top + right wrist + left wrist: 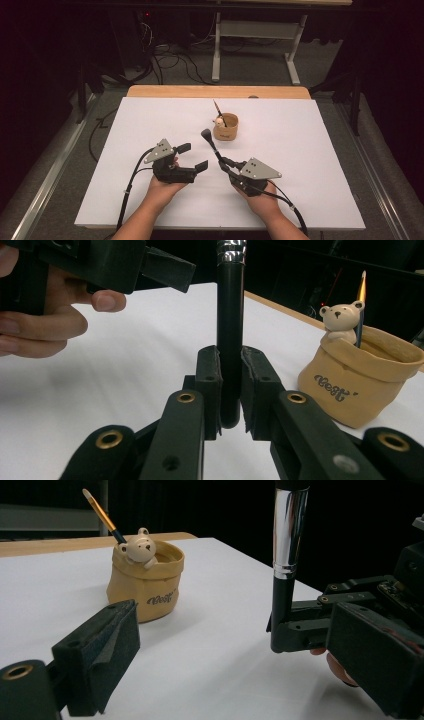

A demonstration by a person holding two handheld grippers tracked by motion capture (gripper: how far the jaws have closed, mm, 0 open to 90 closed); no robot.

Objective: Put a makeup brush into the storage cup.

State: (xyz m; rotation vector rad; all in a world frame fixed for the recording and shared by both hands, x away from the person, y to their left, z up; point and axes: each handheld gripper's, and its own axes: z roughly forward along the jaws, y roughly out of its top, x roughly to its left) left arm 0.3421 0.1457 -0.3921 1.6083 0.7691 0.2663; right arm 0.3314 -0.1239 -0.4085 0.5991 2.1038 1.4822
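On top of the white table [150, 210], near the person's edge: two black grippers, one in each hand, close side by side but not touching. On the right side: right gripper [231, 390] with jaws squeezed tight on the bottom end of a big black brush [230, 340]. Brush standing almost straight up in the right gripper view, shiny silver band [289, 530] higher up its handle, dark bushy tip leaning up and away toward the pot in the high view. On the left side: left gripper [192, 156] with jaws wide apart and nothing between them, pointing toward the brush. Black foam pads [107, 650] bare, well clear of the brush handle. Left hand [45, 320] wrapped around its gripper, thumb and fingers easy to see in the right gripper view. Farther back, near the middle of the table: small tan pot [225, 127] shaped like a little sack, with writing on its front and a tiny white bear [138, 546] peeking over the rim. Inside the pot: thin paintbrush [101, 514] with an orange handle, leaning against the edge beside the bear. Pot well apart from both grippers. Behind the white top: strip of bare wood [175, 91], then dark floor with cables [170, 62] and pale desk legs [216, 55].
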